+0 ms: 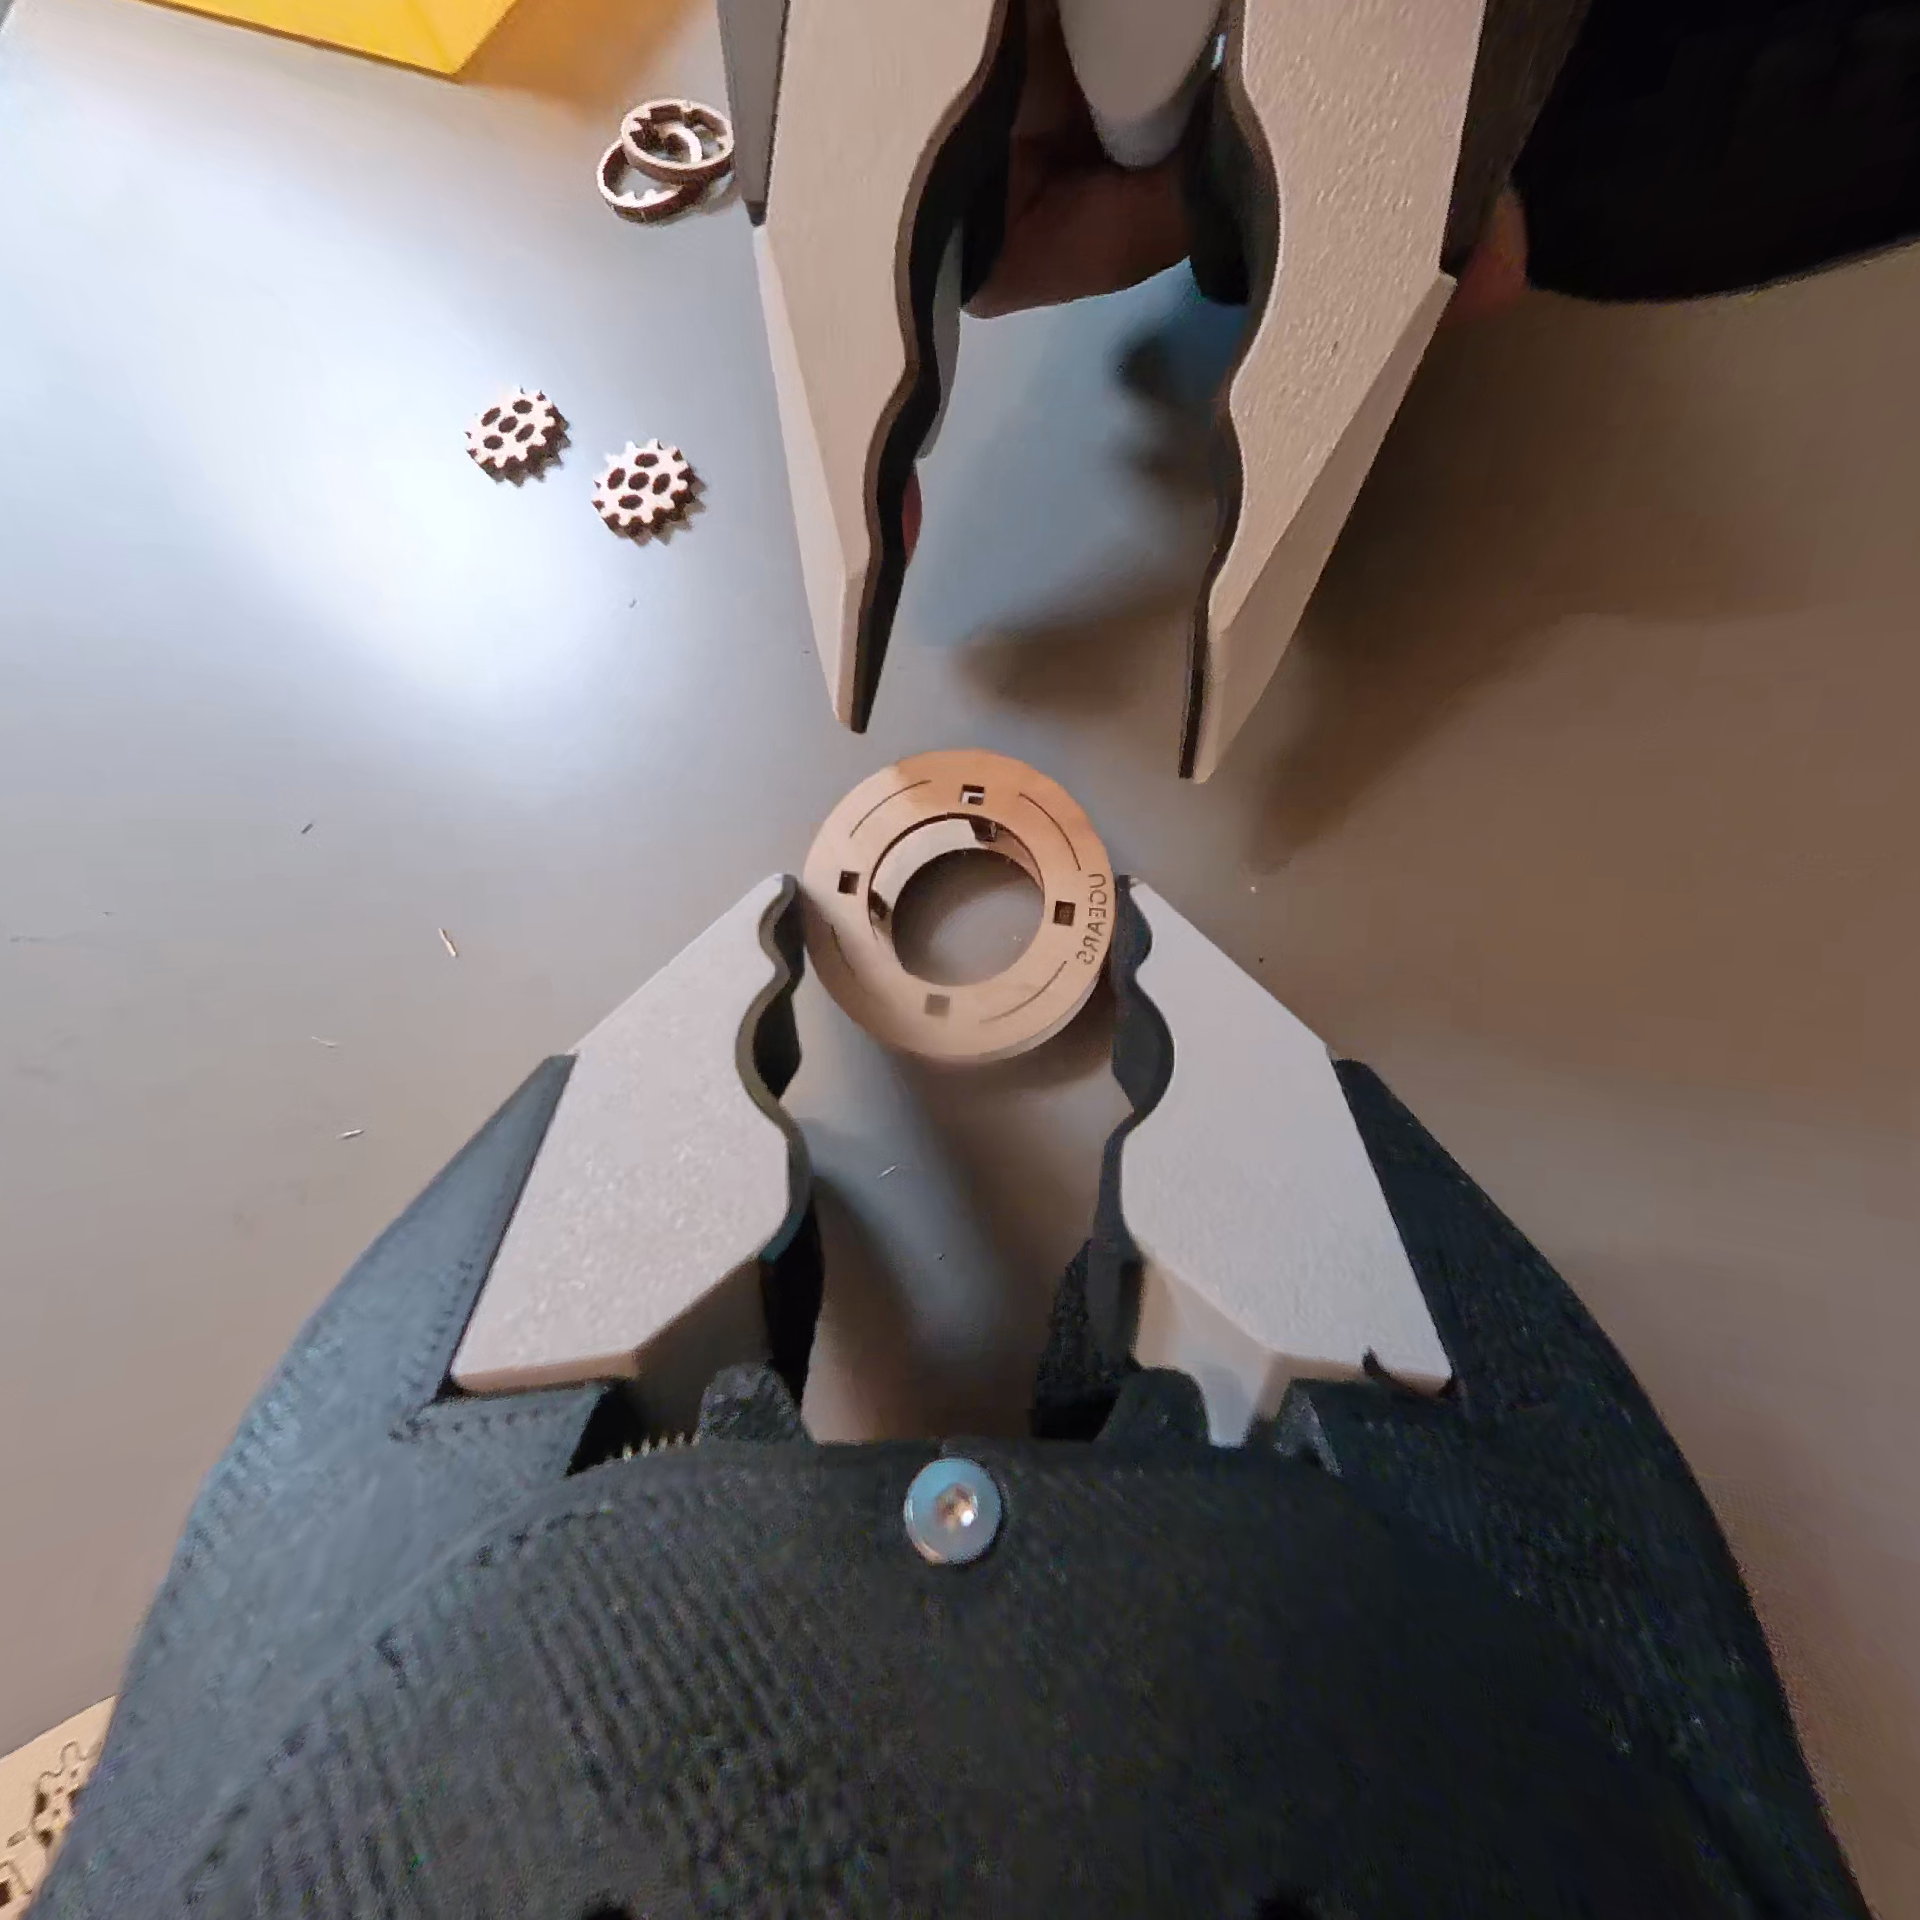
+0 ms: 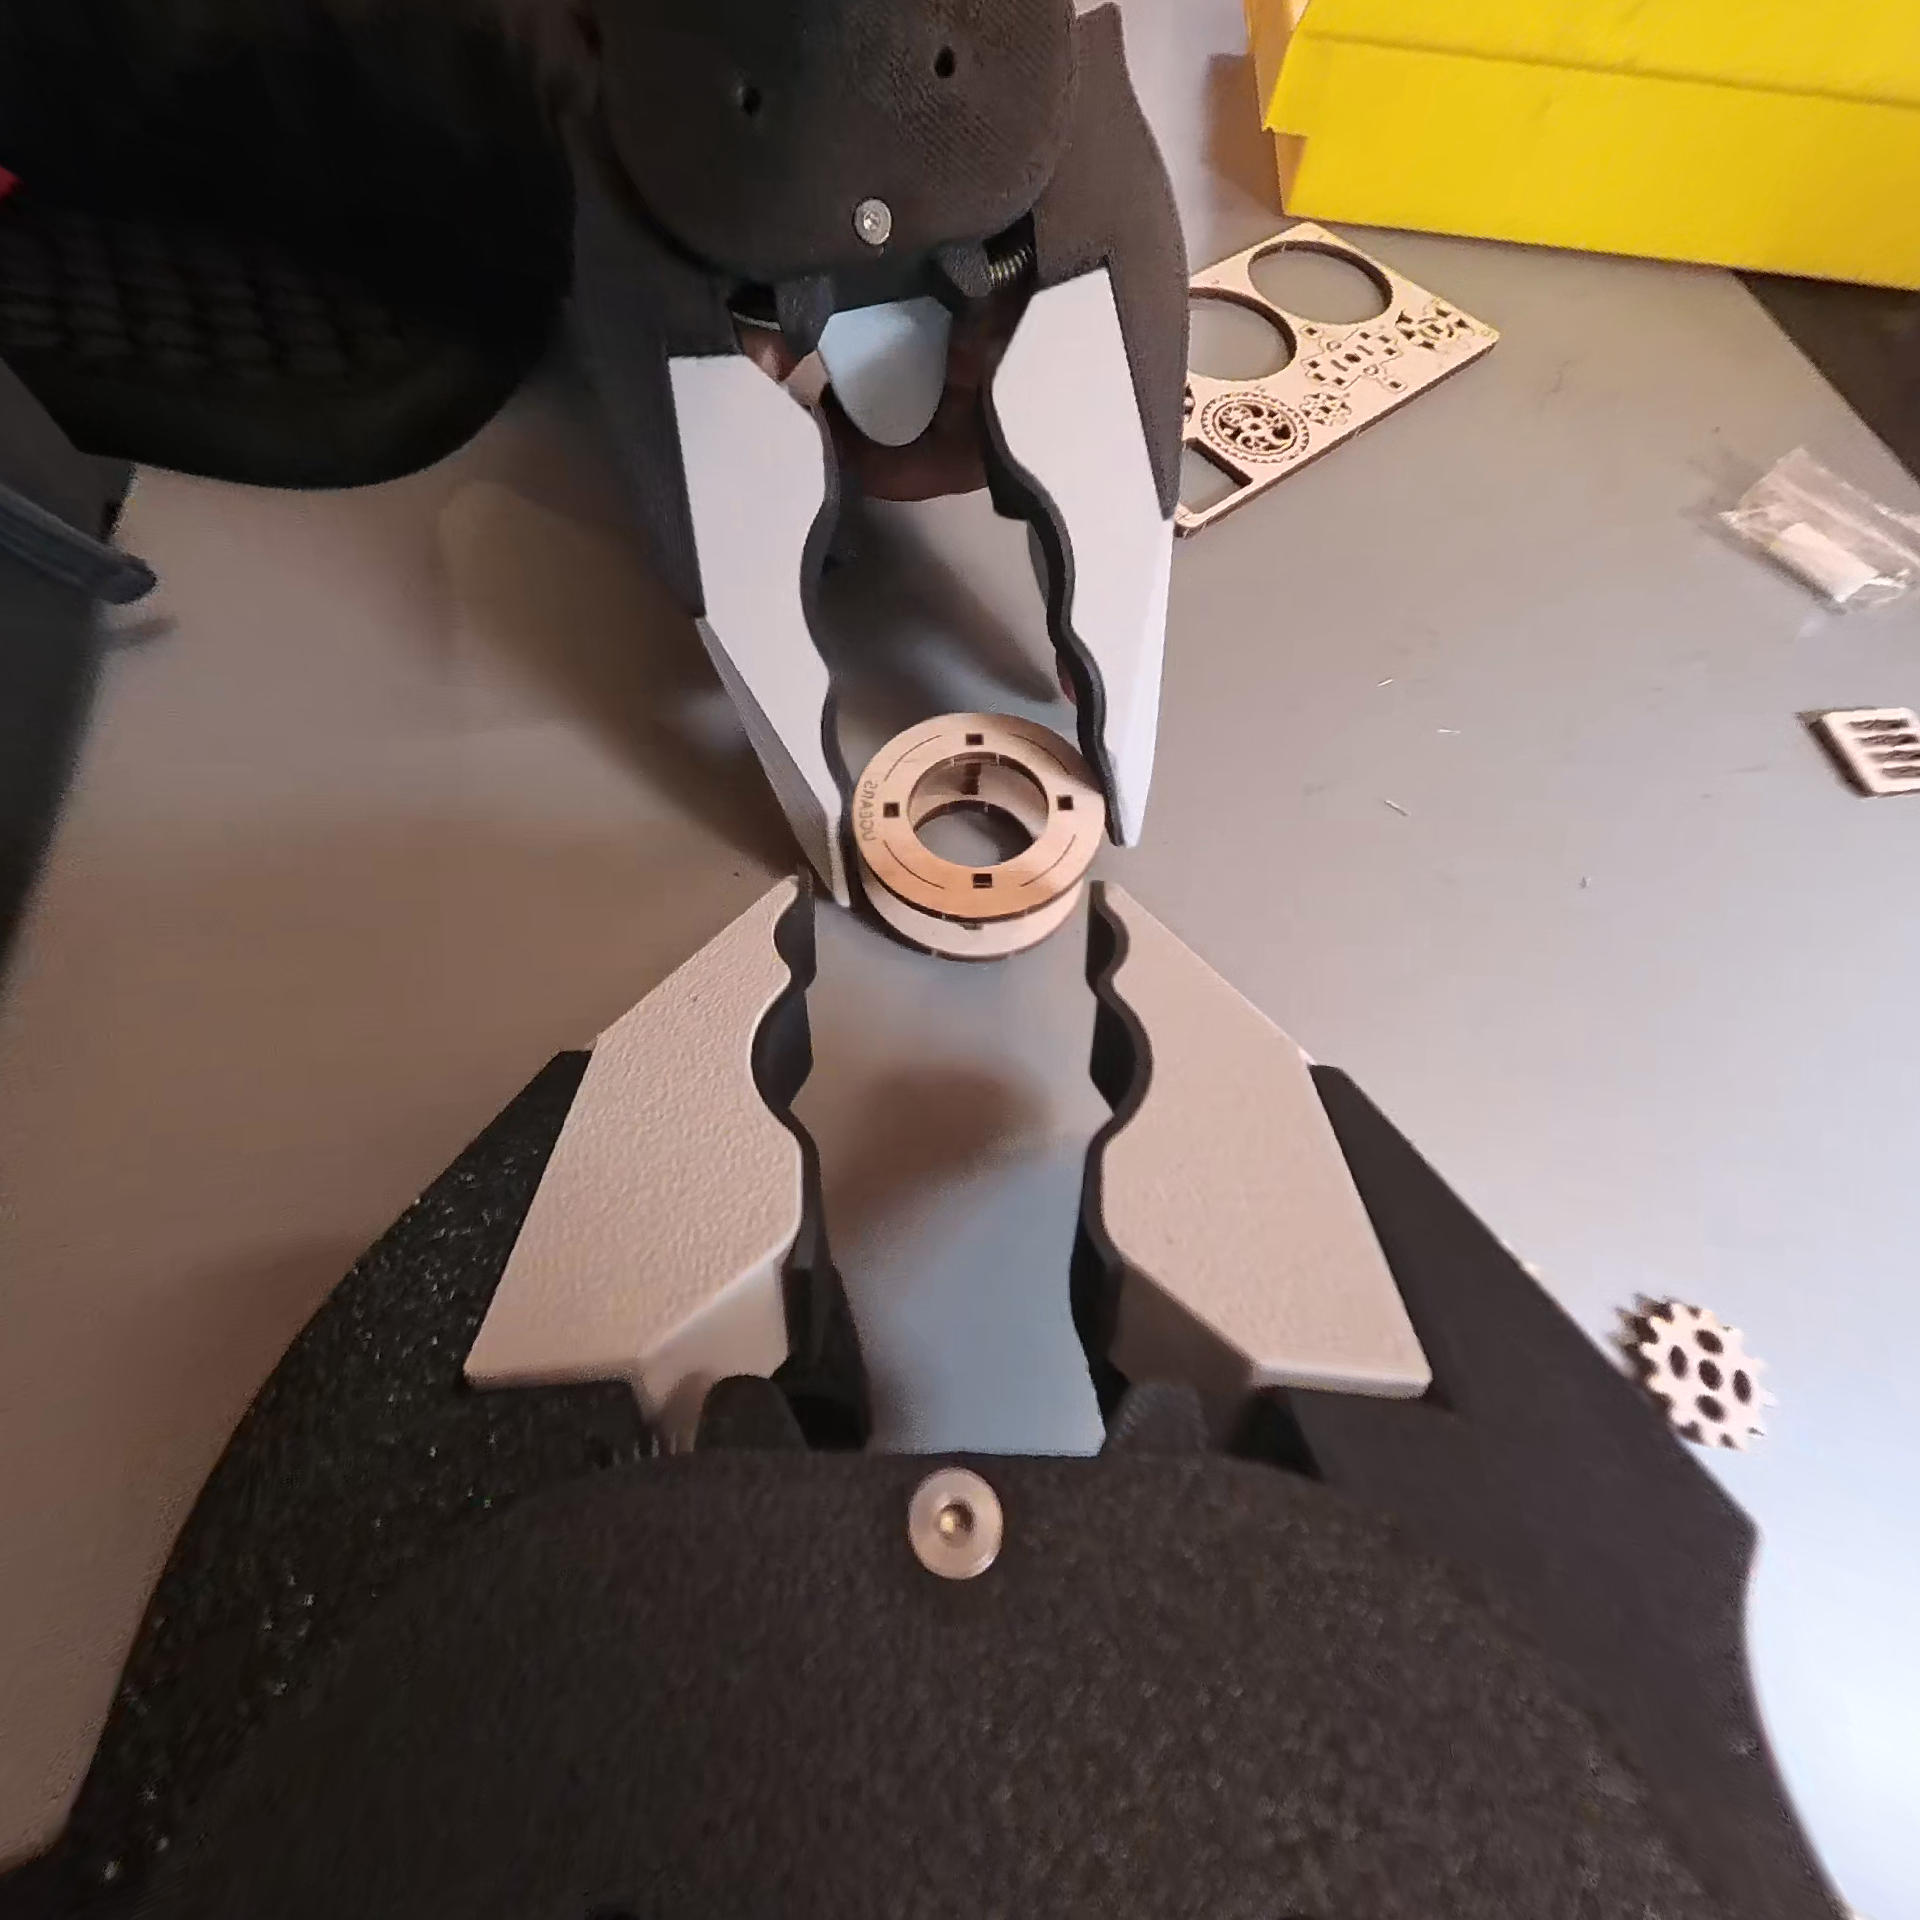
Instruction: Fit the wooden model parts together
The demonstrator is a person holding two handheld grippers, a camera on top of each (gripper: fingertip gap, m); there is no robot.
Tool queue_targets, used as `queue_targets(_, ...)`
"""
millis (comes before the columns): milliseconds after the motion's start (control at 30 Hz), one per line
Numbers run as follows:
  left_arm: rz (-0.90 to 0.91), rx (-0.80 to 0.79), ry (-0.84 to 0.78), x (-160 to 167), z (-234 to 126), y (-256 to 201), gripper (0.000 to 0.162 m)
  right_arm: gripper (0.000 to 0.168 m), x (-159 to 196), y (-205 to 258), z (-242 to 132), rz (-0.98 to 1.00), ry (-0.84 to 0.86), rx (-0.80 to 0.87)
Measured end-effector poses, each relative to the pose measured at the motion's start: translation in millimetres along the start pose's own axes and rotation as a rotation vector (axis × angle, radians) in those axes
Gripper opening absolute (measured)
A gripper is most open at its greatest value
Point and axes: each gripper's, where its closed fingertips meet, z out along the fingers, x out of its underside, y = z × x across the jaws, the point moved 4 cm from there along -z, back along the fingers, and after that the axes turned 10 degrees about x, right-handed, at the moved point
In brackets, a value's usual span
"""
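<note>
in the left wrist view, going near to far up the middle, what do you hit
left tongs gripping the wooden ring assembly → right tongs, open, tips just beyond the ring → stacked wooden rings → yellow box at the far edge

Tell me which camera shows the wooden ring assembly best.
The left wrist view: the wooden ring assembly appears large and sharp from above, clamped between the left gripper fingertips. The right wrist view shows it smaller and farther away, with its stacked lower disc visible.
</note>
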Motion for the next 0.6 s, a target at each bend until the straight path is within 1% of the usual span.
queue_targets(100, 0.024, 0.011, 0.001, 2.3, -3.3, 0.0, 0.058, 0.054, 1.9, 0.2, -0.2, -0.090, -0.015, 0.030)
queue_targets(200, -0.042, 0.114, -0.077, -0.2, -11.9, -3.5, 0.058, 0.060, -5.8, 5.2, -2.5, -0.175, -0.081, 0.049)
queue_targets(333, -0.168, 0.357, -0.299, -18.0, -35.4, -13.7, 0.058, 0.061, -24.7, 15.8, -8.8, -0.287, -0.198, 0.076)
queue_targets(400, -0.238, 0.517, -0.377, -23.8, -43.8, -22.6, 0.059, 0.060, -35.1, 20.7, -10.7, -0.307, -0.252, 0.088)
queue_targets(467, -0.285, 0.636, -0.428, -28.1, -47.2, -29.9, 0.059, 0.055, -45.3, 28.1, -12.6, -0.311, -0.308, 0.074)
queue_targets(533, -0.309, 0.730, -0.454, -31.5, -48.3, -37.3, 0.059, 0.046, -53.3, 37.3, -15.1, -0.312, -0.350, 0.039)
queue_targets(600, -0.328, 0.792, -0.480, -35.1, -49.5, -41.8, 0.058, 0.035, -57.3, 44.0, -18.2, -0.315, -0.372, 0.006)
